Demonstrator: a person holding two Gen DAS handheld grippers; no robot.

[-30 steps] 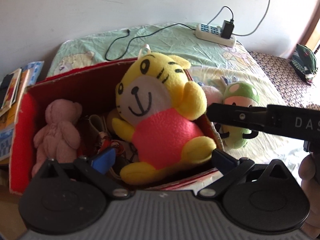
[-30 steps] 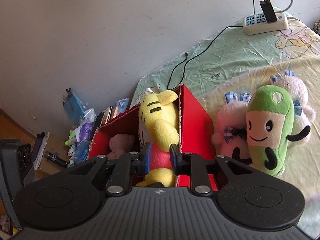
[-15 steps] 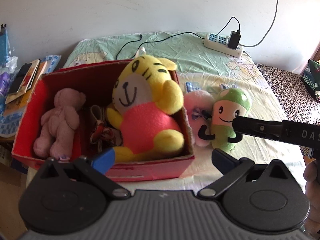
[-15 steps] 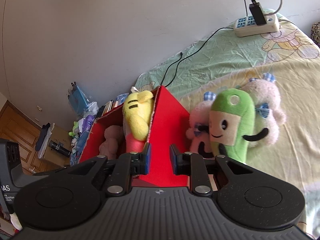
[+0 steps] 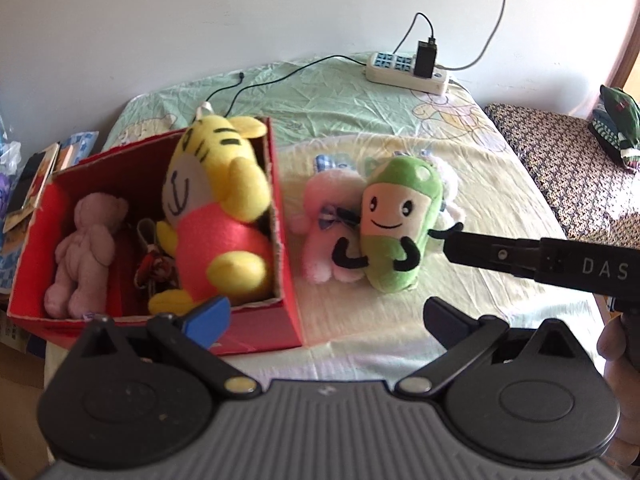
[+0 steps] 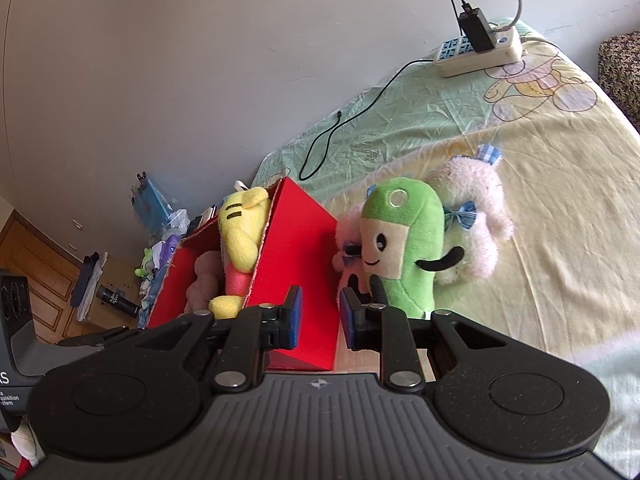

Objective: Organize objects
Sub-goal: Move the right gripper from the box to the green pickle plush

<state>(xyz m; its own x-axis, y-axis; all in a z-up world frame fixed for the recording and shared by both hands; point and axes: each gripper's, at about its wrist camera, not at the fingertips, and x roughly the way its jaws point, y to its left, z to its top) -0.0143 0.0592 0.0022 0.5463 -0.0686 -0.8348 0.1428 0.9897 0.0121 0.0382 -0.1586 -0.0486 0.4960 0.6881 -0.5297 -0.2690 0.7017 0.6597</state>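
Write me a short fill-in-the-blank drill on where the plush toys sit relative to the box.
The yellow tiger plush sits inside the ____ box.
The green plush stands ____ the box, on the bedsheet.
The left gripper holds ____.
Behind the green plush lie ____ plush toys.

Missing words: red; outside; nothing; pink

I see a red box [image 5: 289, 320] on the bed, open on top. Inside, a yellow tiger [image 5: 218, 208] in a pink shirt leans against its right wall, head above the rim; a brown bear [image 5: 86, 248] sits at the left end. Just right of the box, a green plush [image 5: 394, 232] with a smiling face stands leaning on a pink plush [image 5: 320, 236].
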